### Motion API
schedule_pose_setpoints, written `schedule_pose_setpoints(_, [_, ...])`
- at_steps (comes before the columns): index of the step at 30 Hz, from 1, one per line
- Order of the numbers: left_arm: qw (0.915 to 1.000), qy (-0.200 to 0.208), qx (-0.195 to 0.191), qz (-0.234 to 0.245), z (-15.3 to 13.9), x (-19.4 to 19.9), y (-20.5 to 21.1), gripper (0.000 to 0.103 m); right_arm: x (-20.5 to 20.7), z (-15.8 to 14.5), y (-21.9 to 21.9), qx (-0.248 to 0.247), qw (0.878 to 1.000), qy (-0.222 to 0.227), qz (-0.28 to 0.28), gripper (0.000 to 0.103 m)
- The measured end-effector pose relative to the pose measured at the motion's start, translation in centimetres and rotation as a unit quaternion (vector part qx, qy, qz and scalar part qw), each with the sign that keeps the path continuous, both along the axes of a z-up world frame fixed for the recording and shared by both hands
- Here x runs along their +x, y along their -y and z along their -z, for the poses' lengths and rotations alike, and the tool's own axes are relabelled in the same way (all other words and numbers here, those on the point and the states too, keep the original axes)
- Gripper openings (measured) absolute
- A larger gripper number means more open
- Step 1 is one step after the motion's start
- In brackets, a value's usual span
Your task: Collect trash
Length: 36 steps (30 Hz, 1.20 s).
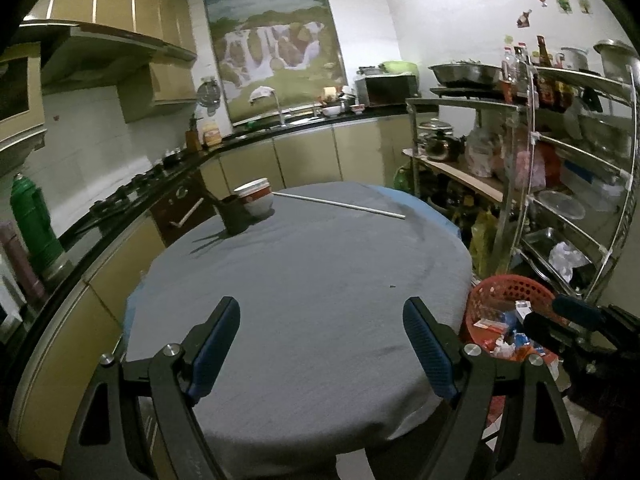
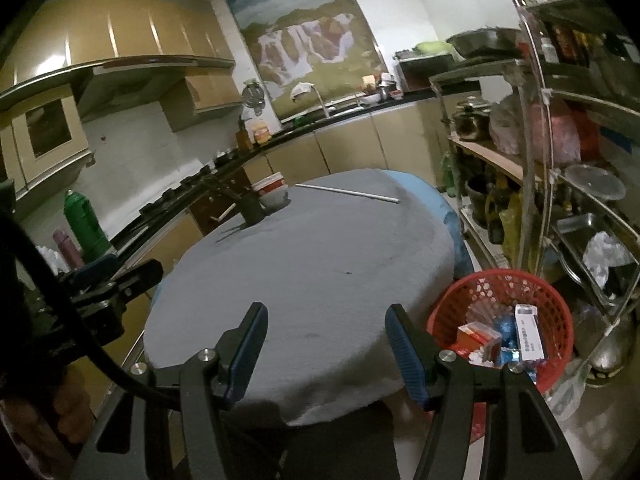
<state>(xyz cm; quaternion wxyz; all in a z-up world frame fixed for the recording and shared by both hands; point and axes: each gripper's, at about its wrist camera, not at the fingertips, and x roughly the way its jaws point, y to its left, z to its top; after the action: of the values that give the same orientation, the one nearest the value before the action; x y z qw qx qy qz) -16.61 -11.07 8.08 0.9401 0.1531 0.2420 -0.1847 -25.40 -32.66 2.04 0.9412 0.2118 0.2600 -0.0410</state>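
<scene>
A red plastic basket (image 2: 500, 280) stands on the floor right of the round table and holds several cartons and wrappers, among them a white box (image 2: 529, 334) and an orange box (image 2: 476, 336). The basket also shows in the left wrist view (image 1: 504, 288). My left gripper (image 1: 322, 324) is open and empty above the near part of the grey tablecloth (image 1: 320, 264). My right gripper (image 2: 326, 332) is open and empty over the table's near edge, left of the basket. A tiny dark speck (image 2: 349, 272) lies on the cloth.
At the table's far side stand stacked bowls (image 1: 256, 196), a dark cup (image 1: 234, 214) and a long white stick (image 1: 340, 203). A metal rack (image 1: 560, 160) with pots and bags stands right. A counter with a green flask (image 1: 34, 224) runs along the left.
</scene>
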Motion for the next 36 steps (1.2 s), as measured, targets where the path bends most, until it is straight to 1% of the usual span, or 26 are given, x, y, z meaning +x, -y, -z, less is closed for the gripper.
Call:
schedule_pose_setpoints(5, [0.9998, 0.01, -0.008, -0.012, -0.6, -0.9, -1.0, 0.085, -0.8, -1.1, -1.9, -0.039, 0.999, 0.011, -0.003, 0.065])
schedule_pose_setpoints(11, [0.9995, 0.009, -0.016, -0.027, -0.7, -0.9, -2.3, 0.085, -1.4, -2.2, -3.7, -0.073, 0.997, 0.011, 0.012, 0.066])
schedule_pose_setpoints(23, [0.9967, 0.011, -0.041, -0.069, -1.0, 0.0, -5.9, 0.085, 0.3, -4.3, -7.5, -0.101, 0.995, 0.005, 0.004, 0.066])
schedule_pose_setpoints(31, [0.9943, 0.015, -0.054, -0.091, -1.1, 0.7, -7.9, 0.085, 1.7, -4.8, -9.7, -0.106, 0.994, -0.003, -0.006, 0.066])
schedule_pose_setpoints(36, [0.9927, 0.016, -0.064, -0.101, -1.3, 0.9, -8.7, 0.085, 2.4, -5.1, -10.9, -0.118, 0.993, -0.006, -0.015, 0.066])
